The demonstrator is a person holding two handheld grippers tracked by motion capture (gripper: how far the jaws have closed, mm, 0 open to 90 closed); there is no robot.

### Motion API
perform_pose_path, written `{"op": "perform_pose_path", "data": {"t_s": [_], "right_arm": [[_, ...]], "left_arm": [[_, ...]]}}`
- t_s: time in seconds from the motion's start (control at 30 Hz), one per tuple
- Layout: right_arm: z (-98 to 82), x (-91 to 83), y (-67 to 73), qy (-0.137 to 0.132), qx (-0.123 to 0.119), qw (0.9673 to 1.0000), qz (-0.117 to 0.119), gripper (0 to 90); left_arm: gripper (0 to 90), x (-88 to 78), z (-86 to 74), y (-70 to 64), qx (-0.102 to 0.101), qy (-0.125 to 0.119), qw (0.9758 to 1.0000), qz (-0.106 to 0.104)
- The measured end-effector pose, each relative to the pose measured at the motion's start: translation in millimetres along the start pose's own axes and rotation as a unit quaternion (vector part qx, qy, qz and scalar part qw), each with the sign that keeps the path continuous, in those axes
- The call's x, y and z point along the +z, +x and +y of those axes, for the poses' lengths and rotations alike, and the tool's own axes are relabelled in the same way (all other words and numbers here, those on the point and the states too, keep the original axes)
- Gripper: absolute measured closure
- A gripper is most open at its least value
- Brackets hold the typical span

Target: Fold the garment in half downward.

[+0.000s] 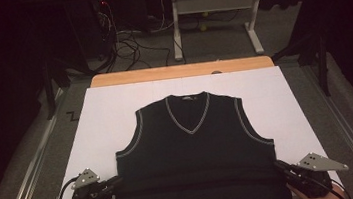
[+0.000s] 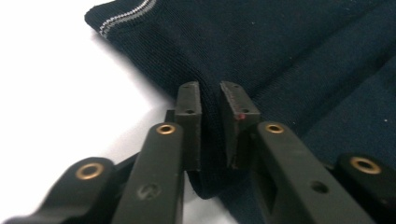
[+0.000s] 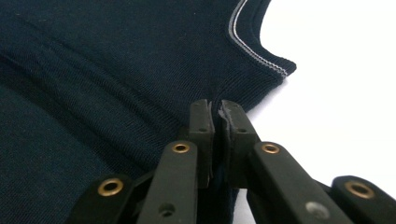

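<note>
L gripper at the vest's L side seam, low on the body: jaws a little apart w/ a thick ridge of knit filling the gap, so pinching, though prob. only lightly. Before any lift, worth squeezing tighter there; otherwise likely to slip out on that side first. Black sleeveless V-neck vest flat, front up, neck pointing away, centred on the white sheet over the table; hem end running off the near edge twd the person. Faint crease across the body btwn the two grip pts, which looks like the fold line for bringing the lower part up & over. R gripper at the matching spot on the R side seam, below the armhole trim: jaws pressed nearly together, pinching the fabric edge firmly. For a clean fold: raise both hands together & at the same height, pull gently outward to hold the crease taut, carry fwd twd the neckline w/o twisting, lay down w/ side edges stacked on side edges. Let go only once the cloth is flat; no dragging of the part lying on the sheet.
</note>
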State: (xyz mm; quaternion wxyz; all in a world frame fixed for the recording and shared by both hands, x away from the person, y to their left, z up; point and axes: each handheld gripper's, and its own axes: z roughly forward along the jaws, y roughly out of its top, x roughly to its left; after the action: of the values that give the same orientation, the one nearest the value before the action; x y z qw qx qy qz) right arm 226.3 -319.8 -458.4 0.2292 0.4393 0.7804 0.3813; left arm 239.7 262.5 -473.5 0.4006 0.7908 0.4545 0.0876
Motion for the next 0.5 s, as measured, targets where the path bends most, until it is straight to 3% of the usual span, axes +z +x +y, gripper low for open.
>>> {"op": "perform_pose_path", "data": {"t_s": [0.1,0.33,0.5], "right_arm": [[-0.1,-0.1,-1.0,-0.004,0.005,1.0,0.003,80.4],[0.7,-0.9,-5.6,-0.023,0.022,0.9994,0.01,68.2],[2.9,-1.0,-11.9,-0.042,0.041,0.9982,0.009,59.9]], "left_arm": [[66.9,-0.5,0.0,1.1,-0.003,-0.003,1.0,0.004],[47.5,-2.4,1.2,1.2,-0.001,-0.025,0.9993,0.029],[41.8,-2.1,3.7,3.4,-0.003,-0.046,0.9982,0.039]]}}
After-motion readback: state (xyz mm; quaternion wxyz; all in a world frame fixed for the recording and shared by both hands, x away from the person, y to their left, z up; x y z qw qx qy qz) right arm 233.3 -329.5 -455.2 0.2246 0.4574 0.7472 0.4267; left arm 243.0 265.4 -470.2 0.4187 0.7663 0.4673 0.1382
